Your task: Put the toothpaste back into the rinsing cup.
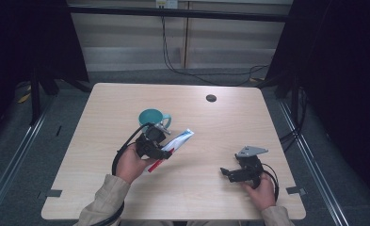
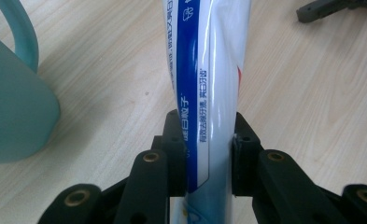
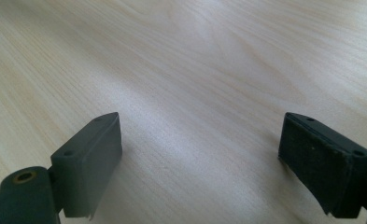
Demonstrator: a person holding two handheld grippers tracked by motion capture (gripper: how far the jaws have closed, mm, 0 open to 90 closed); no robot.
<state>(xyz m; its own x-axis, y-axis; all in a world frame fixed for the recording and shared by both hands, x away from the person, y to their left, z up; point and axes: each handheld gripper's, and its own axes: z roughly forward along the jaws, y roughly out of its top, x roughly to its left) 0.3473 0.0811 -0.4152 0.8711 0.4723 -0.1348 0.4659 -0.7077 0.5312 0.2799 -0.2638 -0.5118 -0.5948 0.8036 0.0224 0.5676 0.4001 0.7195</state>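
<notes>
1. High view sets the scene: the wooden table carries a teal mug, and the toothpaste tube is held just beside it.
2. Left gripper is clamped on the tube near its lower end; keep that squeeze firm but gentle, since a soft tube likely buckles.
3. Carry the tube clear of the mug's handle.
4. Right gripper rests with jaws wide apart, nothing between them; leave it parked.

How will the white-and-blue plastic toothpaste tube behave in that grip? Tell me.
The white-and-blue plastic toothpaste tube probably gives under pressure: the left gripper pinches it between both pads. Its glossy skin looks slippery, so it may slide. Its long free end likely sags a little.
</notes>
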